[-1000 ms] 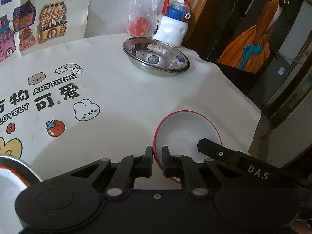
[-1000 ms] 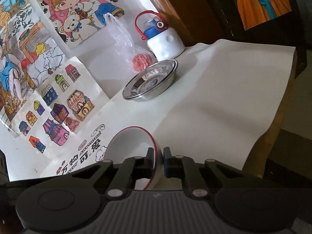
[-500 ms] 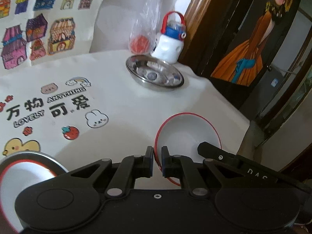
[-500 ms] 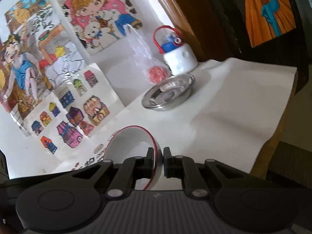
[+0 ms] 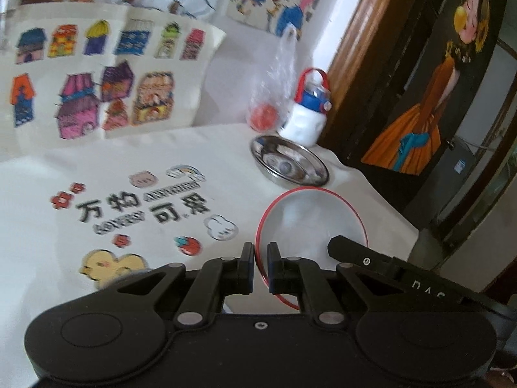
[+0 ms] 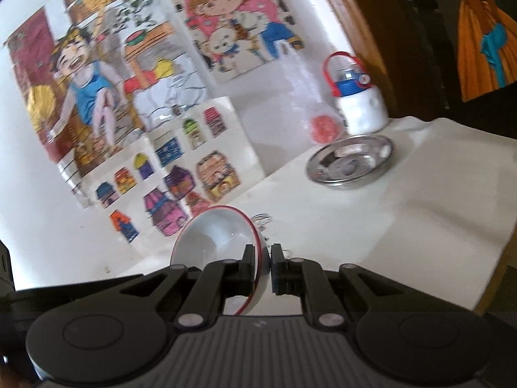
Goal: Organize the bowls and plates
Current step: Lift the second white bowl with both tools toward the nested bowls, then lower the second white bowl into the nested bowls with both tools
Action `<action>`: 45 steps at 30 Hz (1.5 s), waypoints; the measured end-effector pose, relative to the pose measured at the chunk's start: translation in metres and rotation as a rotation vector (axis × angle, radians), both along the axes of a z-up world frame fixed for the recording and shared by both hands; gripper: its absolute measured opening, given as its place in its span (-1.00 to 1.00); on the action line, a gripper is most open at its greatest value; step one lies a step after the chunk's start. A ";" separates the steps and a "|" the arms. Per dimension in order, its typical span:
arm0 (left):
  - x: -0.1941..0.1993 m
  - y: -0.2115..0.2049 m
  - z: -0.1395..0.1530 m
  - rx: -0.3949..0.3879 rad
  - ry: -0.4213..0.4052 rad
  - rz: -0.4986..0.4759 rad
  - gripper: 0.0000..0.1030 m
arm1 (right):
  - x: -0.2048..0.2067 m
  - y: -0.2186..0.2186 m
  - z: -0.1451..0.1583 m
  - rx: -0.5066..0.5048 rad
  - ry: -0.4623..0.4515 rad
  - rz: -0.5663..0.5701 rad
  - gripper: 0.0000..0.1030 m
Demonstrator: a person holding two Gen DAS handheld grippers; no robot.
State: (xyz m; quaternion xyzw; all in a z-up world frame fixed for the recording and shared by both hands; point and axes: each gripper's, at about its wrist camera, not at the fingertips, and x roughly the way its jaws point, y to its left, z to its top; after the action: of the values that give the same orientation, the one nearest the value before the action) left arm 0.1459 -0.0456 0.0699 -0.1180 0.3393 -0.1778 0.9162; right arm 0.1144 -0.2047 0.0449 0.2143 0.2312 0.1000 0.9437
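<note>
The red-rimmed white bowl (image 5: 310,223) hangs in the air above the bench (image 5: 48,258), pinched by its rim on two sides at once. In the left wrist view the left hand-held gripper (image 5: 261,266) clamps the rim at about 8 o'clock of the bowl, and the tip of the right hand-held gripper (image 5: 355,253) comes in at about 4 o'clock. In the right wrist view that same right hand-held gripper (image 6: 262,266) is pressed onto the thin rim, the bowl (image 6: 219,236) tilting away to 10 o'clock.

The risk, as I judge it, lies in these narrow bites: the rim is smooth and the pads hold only its edge, so if the two hands drift apart or twist unevenly the bowl may slip out, tip and drop onto the cloth.

Further out, at 12 o'clock, the steel plate (image 5: 289,164) sits near the bench's far corner, with the white bottle (image 5: 307,116) and a plastic bag (image 5: 274,97) just behind it. A careless swing toward the plate could knock either one, or land the bowl on the plate's rim rather than inside it.
</note>
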 end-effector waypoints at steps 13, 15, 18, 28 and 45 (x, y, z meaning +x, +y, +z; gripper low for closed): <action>-0.018 0.061 0.006 0.006 0.015 0.072 -0.86 | -0.002 0.050 0.003 -0.042 0.023 0.113 -0.79; -0.020 0.068 0.003 0.005 0.027 0.077 -0.86 | -0.003 0.055 0.001 -0.047 0.036 0.126 -0.79; -0.025 0.075 -0.001 0.007 0.041 0.084 -0.86 | -0.004 0.059 -0.002 -0.048 0.056 0.137 -0.79; -0.034 0.092 -0.021 -0.006 0.107 0.101 -0.86 | -0.011 0.068 -0.013 -0.070 0.114 0.153 -0.77; -0.032 0.095 -0.036 0.024 0.147 0.101 -0.85 | -0.010 0.078 -0.021 -0.115 0.153 0.150 -0.76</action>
State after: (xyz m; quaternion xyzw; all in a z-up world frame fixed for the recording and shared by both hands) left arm 0.1138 0.0492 0.0335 -0.1367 0.4014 -0.1180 0.8979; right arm 0.1045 -0.1267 0.0240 0.1492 0.3231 0.1402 0.9240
